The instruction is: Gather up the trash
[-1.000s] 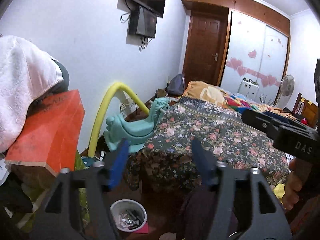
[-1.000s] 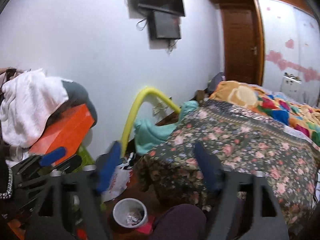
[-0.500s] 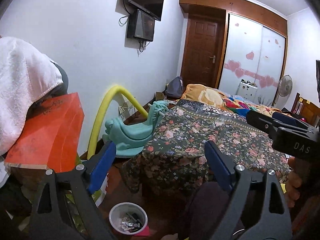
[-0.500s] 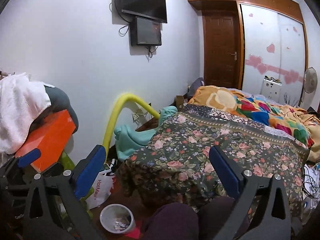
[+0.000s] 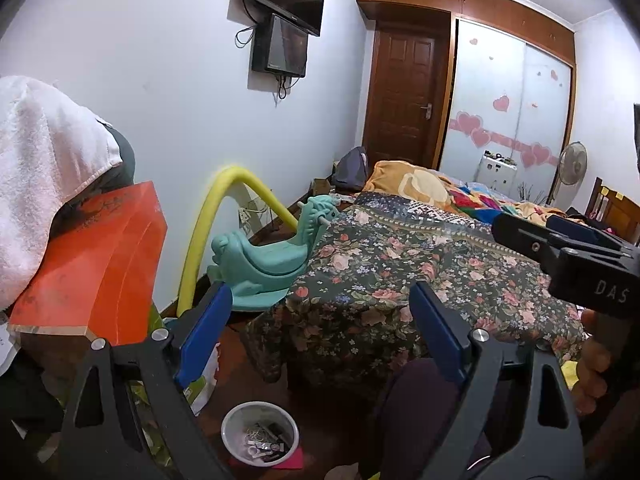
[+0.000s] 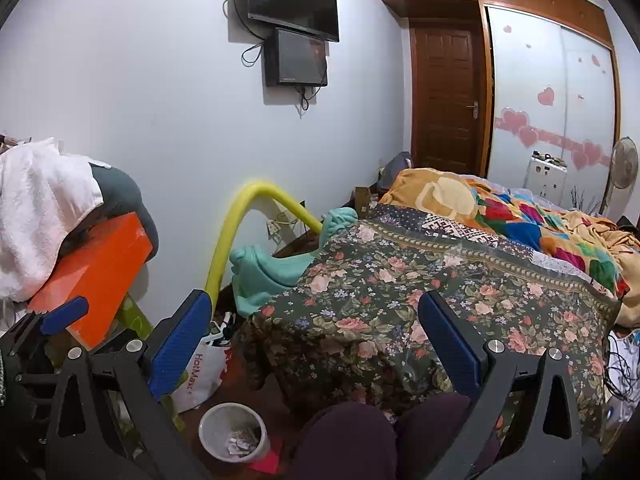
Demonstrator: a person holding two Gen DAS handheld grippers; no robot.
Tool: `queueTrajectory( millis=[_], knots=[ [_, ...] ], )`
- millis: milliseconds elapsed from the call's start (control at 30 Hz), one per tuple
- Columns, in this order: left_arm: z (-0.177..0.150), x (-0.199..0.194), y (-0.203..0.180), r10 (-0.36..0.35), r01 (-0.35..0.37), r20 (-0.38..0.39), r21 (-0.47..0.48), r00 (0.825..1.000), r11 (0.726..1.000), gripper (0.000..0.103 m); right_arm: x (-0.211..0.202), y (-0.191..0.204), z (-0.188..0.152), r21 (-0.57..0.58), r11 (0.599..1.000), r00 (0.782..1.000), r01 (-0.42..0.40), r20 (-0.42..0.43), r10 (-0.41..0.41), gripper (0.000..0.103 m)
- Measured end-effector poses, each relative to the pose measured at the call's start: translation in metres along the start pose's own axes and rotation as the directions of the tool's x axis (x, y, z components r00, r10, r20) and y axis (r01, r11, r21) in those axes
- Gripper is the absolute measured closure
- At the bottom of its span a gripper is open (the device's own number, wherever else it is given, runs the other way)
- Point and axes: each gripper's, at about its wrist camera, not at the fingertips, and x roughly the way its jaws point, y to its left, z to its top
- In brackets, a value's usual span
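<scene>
A small white waste bin (image 5: 260,436) with scraps of trash stands on the floor low in the left wrist view, and it shows in the right wrist view (image 6: 234,432) too. My left gripper (image 5: 320,336) is open and empty, held above the bin, facing the bed. My right gripper (image 6: 316,344) is open and empty, also above the bin. The right gripper shows at the right edge of the left wrist view (image 5: 568,248). The left gripper shows at the left edge of the right wrist view (image 6: 64,314).
A bed with a floral cover (image 6: 420,292) fills the middle. A teal rocking toy (image 5: 272,256) and a yellow foam tube (image 5: 212,224) stand by the wall. An orange box (image 5: 92,272) under white towels sits at left. A white plastic bag (image 6: 200,372) lies near the bin.
Both grippers have opened wide from a narrower gap. Both views have risen and tilted up a little, showing more of the room.
</scene>
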Motion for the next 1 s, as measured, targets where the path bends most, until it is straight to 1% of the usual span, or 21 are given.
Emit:
queueTrajectory(
  millis=[300, 800, 1000],
  knots=[
    [-0.0032, 0.005, 0.0005, -0.005, 0.004, -0.02, -0.008, 1.0, 1.0, 0.013, 0.0011, -0.0023, 0.0, 0.001, 1.0, 1.0, -0.008, -0.009, 0.008, 0.0],
    [-0.0059, 0.0062, 0.0025, 0.001, -0.001, -0.026, -0.01, 1.0, 1.0, 0.007, 0.0033, -0.0001, -0.0024, 0.003, 1.0, 0.999, -0.016, -0.03, 0.016, 0.0],
    [-0.0063, 0.0057, 0.003, 0.001, -0.001, -0.023, -0.013, 1.0, 1.0, 0.007, 0.0041, 0.0002, -0.0039, 0.001, 1.0, 0.999, -0.025, -0.043, 0.025, 0.0]
  ],
)
